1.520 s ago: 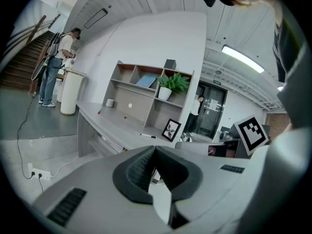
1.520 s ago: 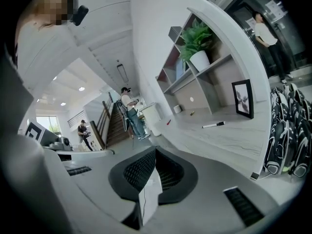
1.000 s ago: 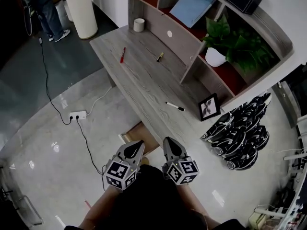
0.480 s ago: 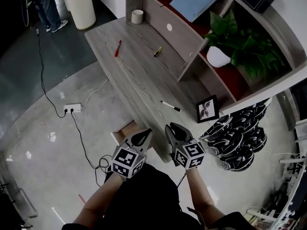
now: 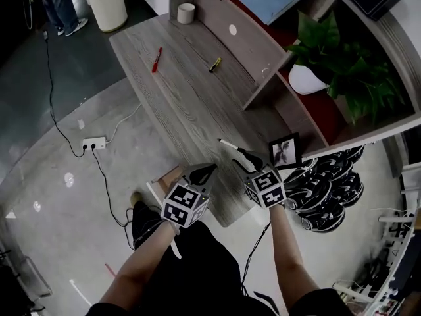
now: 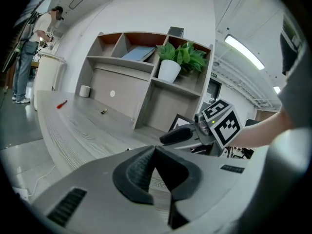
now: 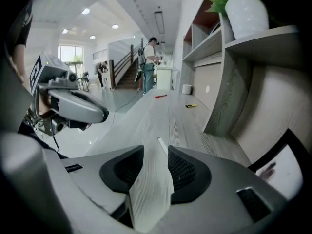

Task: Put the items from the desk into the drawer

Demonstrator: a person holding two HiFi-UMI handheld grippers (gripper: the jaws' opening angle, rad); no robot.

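Right gripper (image 5: 246,157) has arrived just short of the white marker (image 5: 227,144), jaws just spreading, nothing gripped; left gripper (image 5: 208,170) alongside, pinched together, empty. Pickup looks imminent.

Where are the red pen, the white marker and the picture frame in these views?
red pen (image 5: 156,59): head view, middle of its barrel, on the desk.
white marker (image 5: 227,143): head view, its white barrel.
picture frame (image 5: 284,151): head view, centre of the photo inside the black frame.
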